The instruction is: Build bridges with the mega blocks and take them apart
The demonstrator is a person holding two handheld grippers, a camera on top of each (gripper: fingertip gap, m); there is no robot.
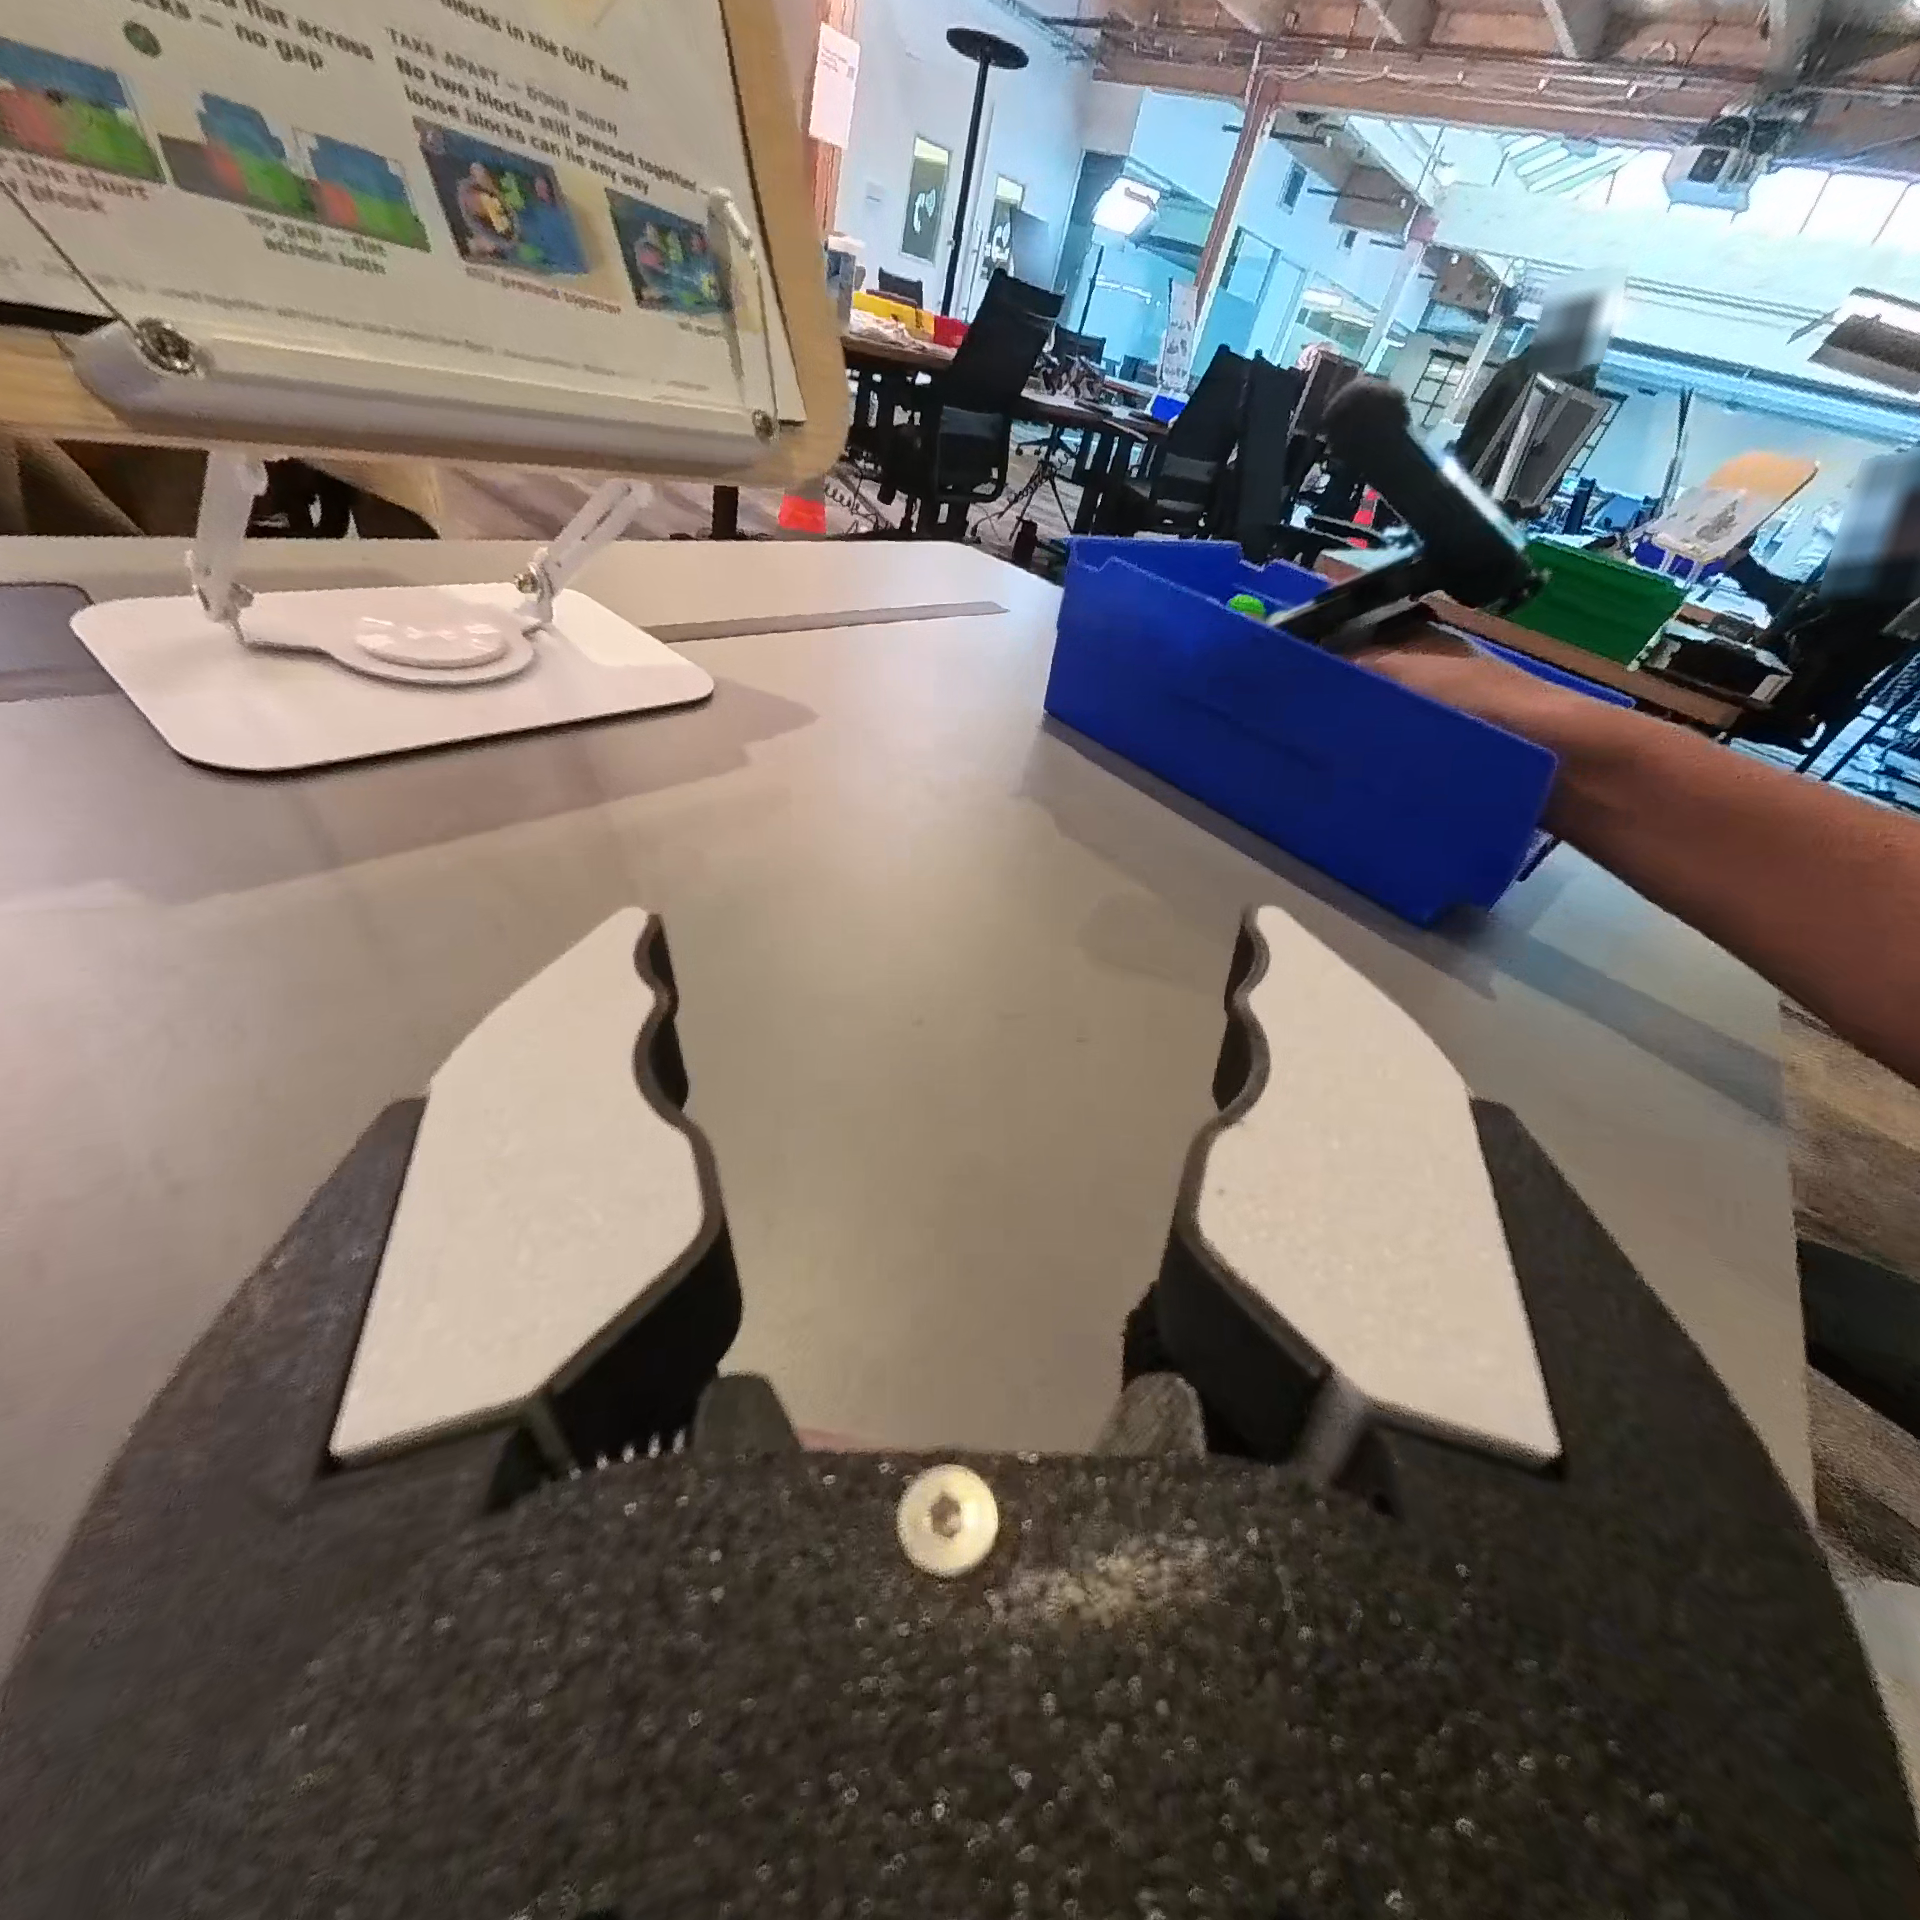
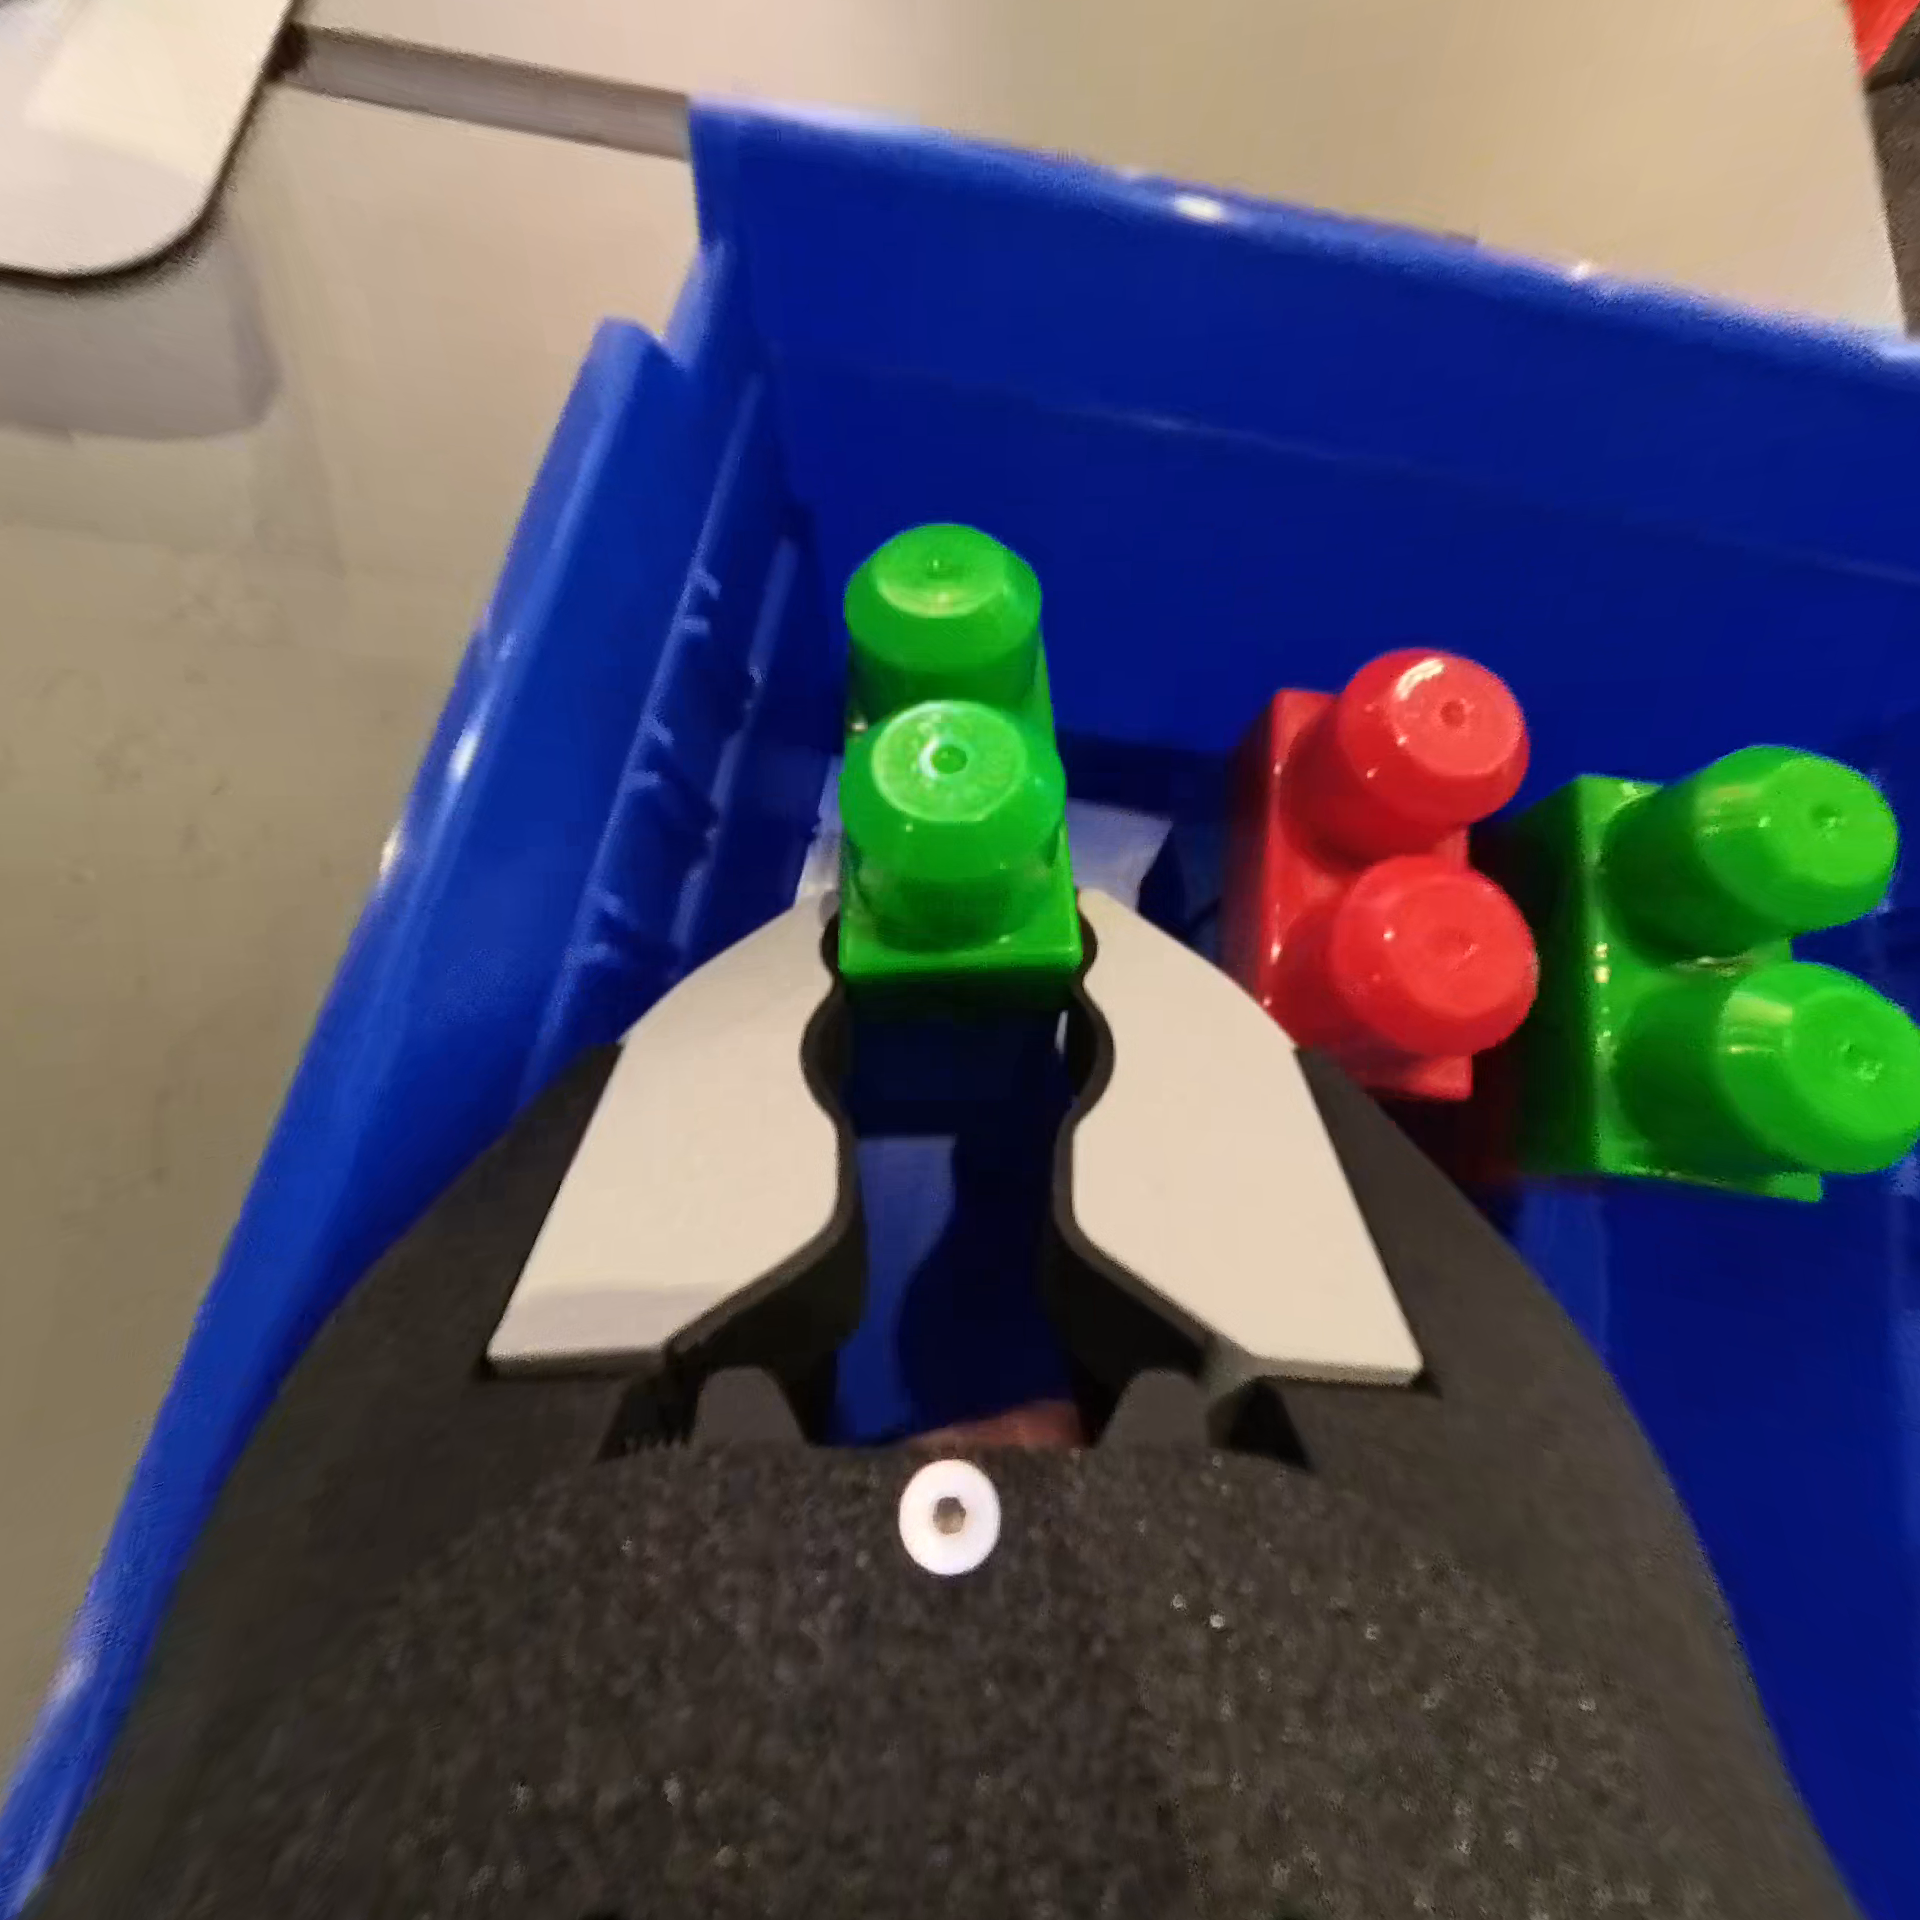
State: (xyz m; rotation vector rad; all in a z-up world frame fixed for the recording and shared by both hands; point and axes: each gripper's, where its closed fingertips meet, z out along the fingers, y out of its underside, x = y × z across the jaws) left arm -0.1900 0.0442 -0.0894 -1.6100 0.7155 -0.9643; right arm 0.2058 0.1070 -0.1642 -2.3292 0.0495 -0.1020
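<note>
My right gripper [image 2: 956, 935] is inside the blue bin [image 2: 582, 727] and is shut on a green two-stud block [image 2: 951, 810], held near the bin's left wall with its studs up. A red two-stud block [image 2: 1392, 894] and another green block [image 2: 1714, 977] lie on their sides to the right in the bin. My left gripper [image 1: 951, 935] is open and empty, low over the bare grey table [image 1: 935, 790]. In the left wrist view the blue bin [image 1: 1299, 727] stands at the right, with the right gripper [image 1: 1340, 613] and a forearm [image 1: 1714, 831] reaching into it.
A white stand [image 1: 395, 675] holding an instruction sheet [image 1: 395, 187] stands at the table's back left. The table's right edge [image 1: 1766, 1039] runs just past the bin. Office chairs and desks fill the room beyond.
</note>
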